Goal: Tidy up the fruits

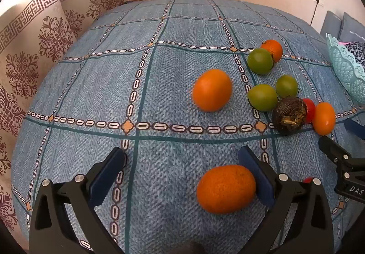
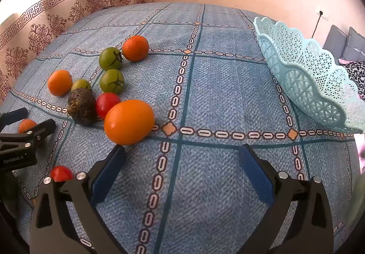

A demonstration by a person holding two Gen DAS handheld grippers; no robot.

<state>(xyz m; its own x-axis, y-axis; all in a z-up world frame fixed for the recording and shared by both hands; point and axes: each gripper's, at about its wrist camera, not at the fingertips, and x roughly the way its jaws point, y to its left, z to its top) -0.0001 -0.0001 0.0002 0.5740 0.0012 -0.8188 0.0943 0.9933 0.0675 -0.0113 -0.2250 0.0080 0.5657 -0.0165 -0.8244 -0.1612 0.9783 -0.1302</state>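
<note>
Fruit lies on a blue patterned cloth. My left gripper (image 1: pixel 182 156) is open; an orange fruit (image 1: pixel 225 189) lies between its fingers, against the right pad. A second orange (image 1: pixel 212 89) lies ahead of it. Green fruits (image 1: pixel 262 97), a dark brown fruit (image 1: pixel 289 115) and another orange (image 1: pixel 324 118) cluster to the right. My right gripper (image 2: pixel 182 153) is open and empty, with a large orange (image 2: pixel 129 121) just ahead of its left finger. A red tomato (image 2: pixel 107 104), the brown fruit (image 2: pixel 82 107) and green fruits (image 2: pixel 111 81) lie behind it. A light blue lattice basket (image 2: pixel 314 80) stands at the right.
A curtain (image 1: pixel 34 48) hangs at the far left edge of the surface. A wall with a socket (image 2: pixel 322 13) is behind. Grey cushions (image 2: pixel 342 42) sit beyond the basket. A small red tomato (image 2: pixel 61 173) lies near my right gripper's left side.
</note>
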